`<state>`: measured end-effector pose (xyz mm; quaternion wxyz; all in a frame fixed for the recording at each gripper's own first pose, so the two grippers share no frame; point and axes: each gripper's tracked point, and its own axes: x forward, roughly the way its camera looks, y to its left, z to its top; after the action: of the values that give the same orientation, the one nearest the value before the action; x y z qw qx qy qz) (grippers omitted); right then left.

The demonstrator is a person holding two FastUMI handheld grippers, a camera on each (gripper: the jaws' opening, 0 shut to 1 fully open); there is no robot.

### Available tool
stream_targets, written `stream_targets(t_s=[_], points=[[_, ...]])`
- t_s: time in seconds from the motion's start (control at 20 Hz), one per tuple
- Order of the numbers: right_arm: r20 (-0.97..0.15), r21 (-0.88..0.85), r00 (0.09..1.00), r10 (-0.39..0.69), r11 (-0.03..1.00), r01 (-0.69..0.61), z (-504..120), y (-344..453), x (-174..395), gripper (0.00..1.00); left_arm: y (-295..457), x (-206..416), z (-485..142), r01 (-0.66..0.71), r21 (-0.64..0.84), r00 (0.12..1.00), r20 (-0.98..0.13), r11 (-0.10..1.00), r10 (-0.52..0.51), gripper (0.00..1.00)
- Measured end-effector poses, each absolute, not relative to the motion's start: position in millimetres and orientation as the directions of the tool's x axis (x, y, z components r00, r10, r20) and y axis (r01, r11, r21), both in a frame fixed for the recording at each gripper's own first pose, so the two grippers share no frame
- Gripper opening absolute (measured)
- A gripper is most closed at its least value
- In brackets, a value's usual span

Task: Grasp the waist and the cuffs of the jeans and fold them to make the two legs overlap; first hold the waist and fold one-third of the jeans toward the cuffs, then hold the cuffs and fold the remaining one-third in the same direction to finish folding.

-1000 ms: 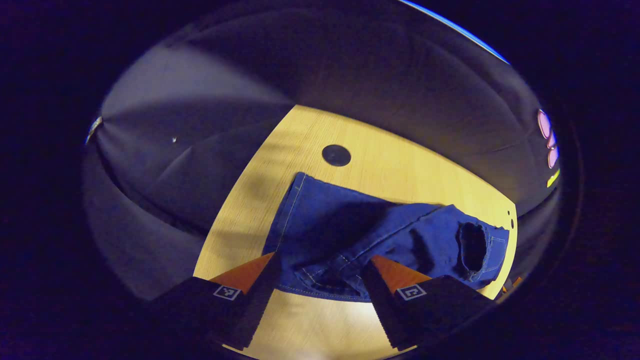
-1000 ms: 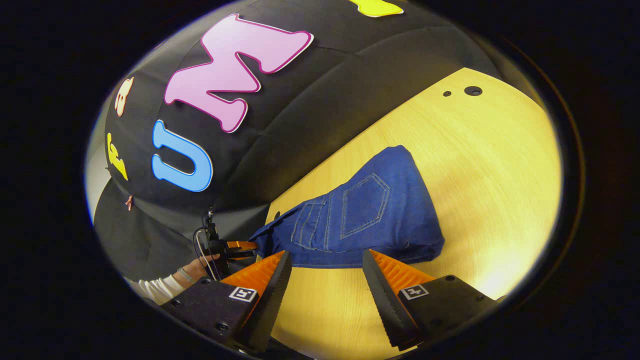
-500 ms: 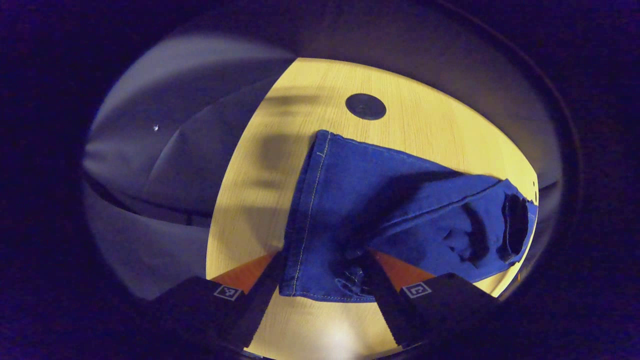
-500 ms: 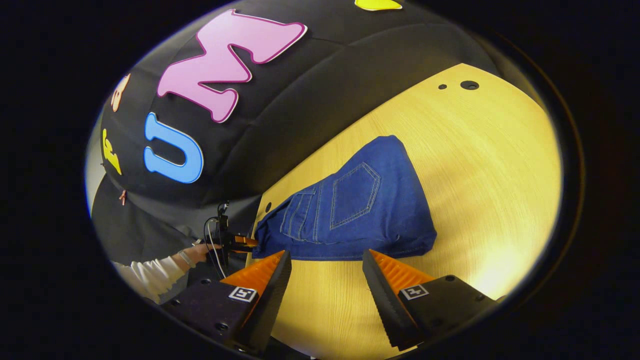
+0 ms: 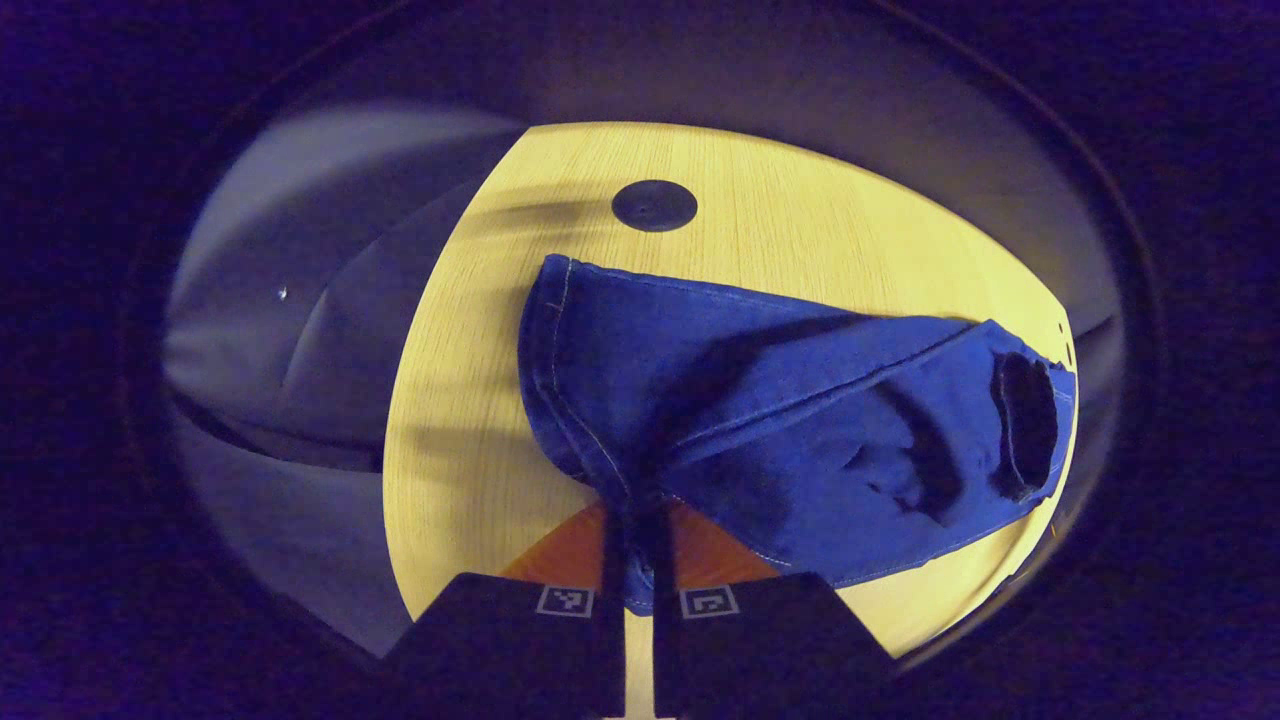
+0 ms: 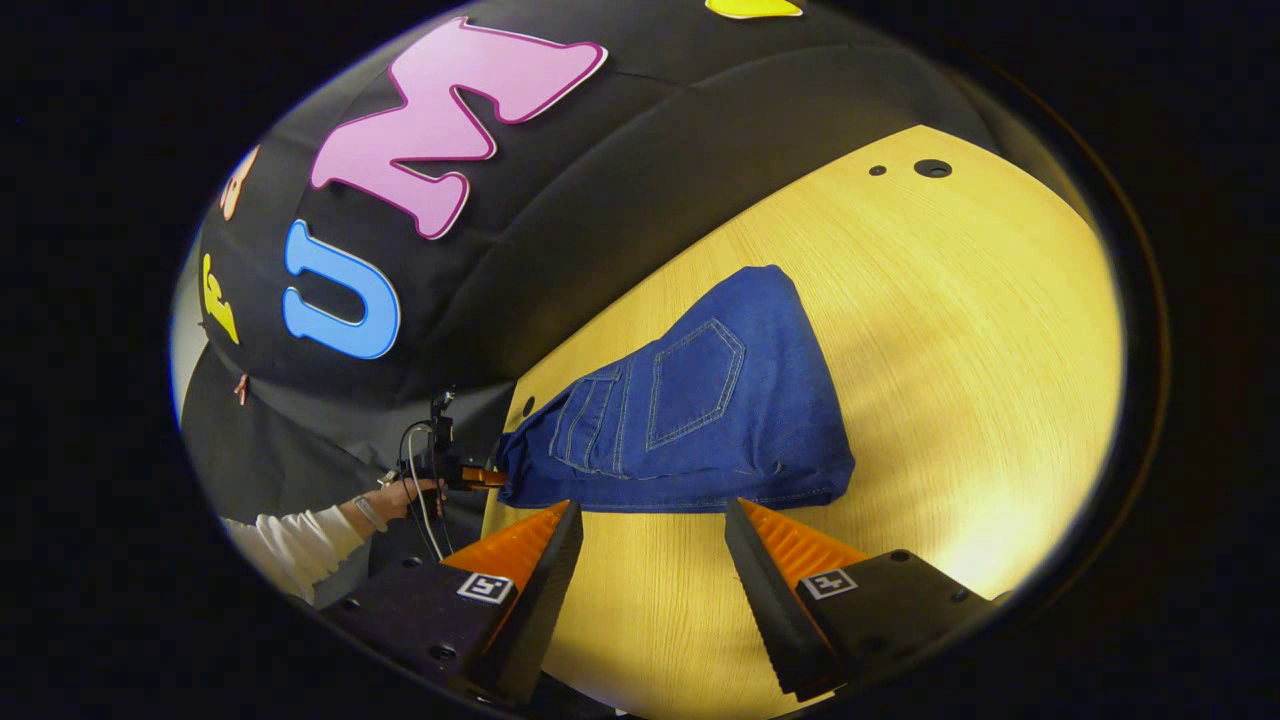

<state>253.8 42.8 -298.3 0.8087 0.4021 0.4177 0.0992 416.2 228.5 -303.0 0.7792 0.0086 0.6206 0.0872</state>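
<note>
Pale wooden table [image 6: 950, 330] in a black-cloth booth, a dark round plug [image 5: 654, 205] set in the top. Jeans [image 6: 700, 420] lying on it, bunched into a short, thick bundle with a back pocket facing up in the right gripper view. Left gripper [image 5: 628, 545] clamped on a denim edge at the near corner, both fingers pressed together on the cloth. Right gripper [image 6: 648, 545] spread wide over bare wood just short of the bundle, holding nothing. Judging by the compact shape, legs overlapped and at least one third folded over; the last fold from the cuff end [image 5: 1020, 425] apparently in hand, not yet laid flat. No readable brand or writing on the denim; small square coded markers on the gripper bodies.
</note>
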Motion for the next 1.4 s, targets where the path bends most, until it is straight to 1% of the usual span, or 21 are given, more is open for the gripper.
stream_targets(t_s=[0.05,0.1,0.15,0.25,0.35,0.5,0.6,0.65,0.75,0.9,1.0,1.1,1.15,1.2,1.25,1.35,1.4], points=[[-0.593,0.734,0.635,0.496,0.657,0.172,-295.4,41.5,253.4,0.88,228.5,416.6,-301.3,-0.123,0.135,0.215,-0.963,0.983,0.159,0.07],[-0.591,0.733,0.638,0.494,0.659,0.168,-292.9,40.3,252.5,0.88,227.9,418.2,-301.0,-0.118,0.120,0.220,-0.965,0.986,0.144,0.07],[-0.588,0.732,0.641,0.493,0.661,0.164,-289.5,38.0,251.3,0.88,220.1,420.5,-298.7,-0.128,0.071,0.235,-0.967,0.989,0.100,0.06],[-0.592,0.725,0.644,0.484,0.669,0.164,-288.9,30.7,249.6,0.88,192.9,430.3,-282.4,-0.134,-0.056,0.299,-0.954,0.989,-0.014,0.06],[-0.593,0.726,0.649,0.476,0.665,0.175,-289.0,22.8,247.5,0.88,175.8,436.2,-260.8,-0.110,-0.153,0.356,-0.928,0.982,-0.105,0.06],[-0.583,0.737,0.663,0.469,0.649,0.189,-284.7,16.8,246.0,0.88,132.8,438.6,-218.0,-0.029,-0.276,0.441,-0.866,0.961,-0.235,0.06],[-0.579,0.735,0.670,0.465,0.653,0.182,-281.1,13.3,243.9,0.88,88.4,442.2,-182.9,0.027,-0.383,0.496,-0.797,0.923,-0.345,0.06],[-0.576,0.736,0.672,0.465,0.654,0.179,-277.6,12.7,241.8,0.88,68.2,446.2,-165.9,0.061,-0.416,0.520,-0.763,0.907,-0.385,0.06],[-0.569,0.739,0.678,0.464,0.650,0.175,-273.1,9.4,238.8,0.88,28.7,449.0,-145.3,0.147,-0.435,0.534,-0.721,0.889,-0.441,0.06],[-0.559,0.746,0.688,0.463,0.642,0.175,-268.9,3.8,232.0,0.88,-57.5,452.9,-115.5,0.263,-0.489,0.532,-0.646,0.832,-0.548,0.06],[-0.558,0.747,0.693,0.457,0.640,0.179,-266.6,-1.9,224.6,0.88,-125.0,450.8,-100.7,0.351,-0.521,0.504,-0.595,0.778,-0.626,0.06],[-0.557,0.747,0.702,0.444,0.637,0.190,-264.3,-13.2,217.7,0.88,-186.7,444.2,-111.9,0.398,-0.544,0.442,-0.592,0.739,-0.674,0.06],[-0.557,0.747,0.708,0.434,0.635,0.198,-262.7,-20.1,213.7,0.88,-214.1,438.8,-127.8,0.406,-0.545,0.410,-0.608,0.733,-0.680,0.06],[-0.557,0.746,0.715,0.422,0.632,0.209,-262.4,-28.1,210.2,0.88,-235.6,431.7,-152.3,0.414,-0.533,0.373,-0.640,0.738,-0.671,0.06],[-0.556,0.748,0.722,0.412,0.627,0.219,-261.3,-37.8,205.0,0.88,-249.5,422.2,-184.8,0.425,-0.491,0.331,-0.697,0.760,-0.636,0.06],[-0.554,0.752,0.733,0.394,0.615,0.237,-259.6,-52.4,197.9,0.88,-265.4,398.5,-247.8,0.446,-0.381,0.271,-0.805,0.810,-0.528,0.06],[-0.558,0.748,0.733,0.389,0.619,0.240,-260.3,-58.1,194.3,0.88,-269.1,390.2,-265.3,0.456,-0.325,0.251,-0.846,0.828,-0.470,0.06]])
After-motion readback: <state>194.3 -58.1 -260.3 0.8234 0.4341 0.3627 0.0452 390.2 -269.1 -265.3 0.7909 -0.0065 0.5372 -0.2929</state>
